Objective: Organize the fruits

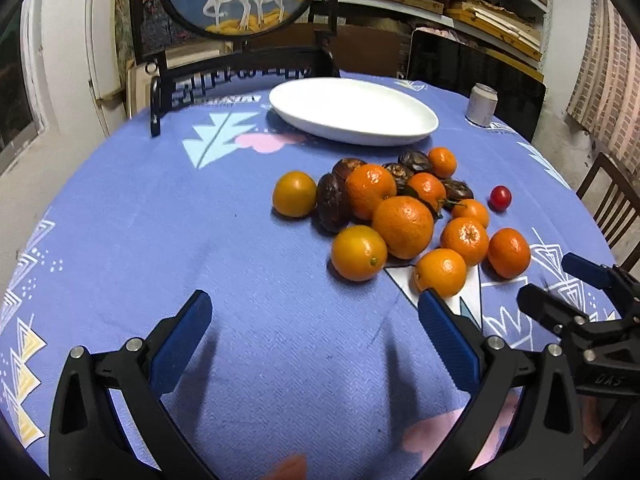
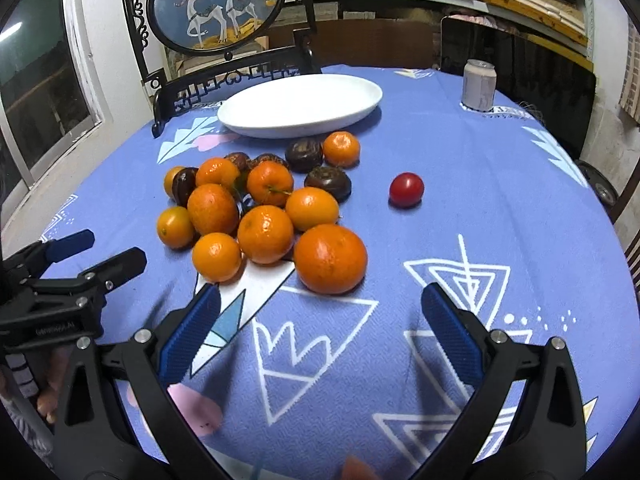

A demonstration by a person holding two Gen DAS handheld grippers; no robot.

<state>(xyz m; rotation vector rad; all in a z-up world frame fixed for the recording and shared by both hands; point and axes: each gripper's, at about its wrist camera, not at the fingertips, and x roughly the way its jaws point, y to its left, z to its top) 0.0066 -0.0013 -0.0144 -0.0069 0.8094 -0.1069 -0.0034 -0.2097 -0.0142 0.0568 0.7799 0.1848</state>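
Left tongs (image 1: pixel 316 312) are sitting spread wide, nothing between the blue pads, hovering over bare cloth at the near side of the bench (image 1: pixel 160 220). Right tongs (image 2: pixel 320 308) are also gaping wide and holding nothing, hovering just near of the pile. Each tool is showing in the other's view: right tongs (image 1: pixel 560 280) at the right edge of the left wrist view, left tongs (image 2: pixel 104 248) at the left edge of the right wrist view, both spread there too.

Fruit pile (image 2: pixel 260 208) is lying mid-bench on the blue patterned tablecloth (image 2: pixel 480 240), the fruits mostly touching each other. The biggest orange (image 2: pixel 330 258) is sitting at the near right edge of the pile, just beyond the right tongs. Another orange (image 1: pixel 440 272) is lying just beyond the left tongs' right pad. Dark brown fruits (image 2: pixel 328 183) are sitting mixed in toward the far side of the pile. One small red fruit (image 2: pixel 406 189) is lying alone to the right of the pile, apart from it.

White oval plate (image 2: pixel 240 114) is sitting beyond the pile, nothing on it. A can (image 2: pixel 479 85) is standing upright at the far right of the bench. A dark wooden chair (image 2: pixel 224 76) with a round deer picture is standing beyond the far left edge.
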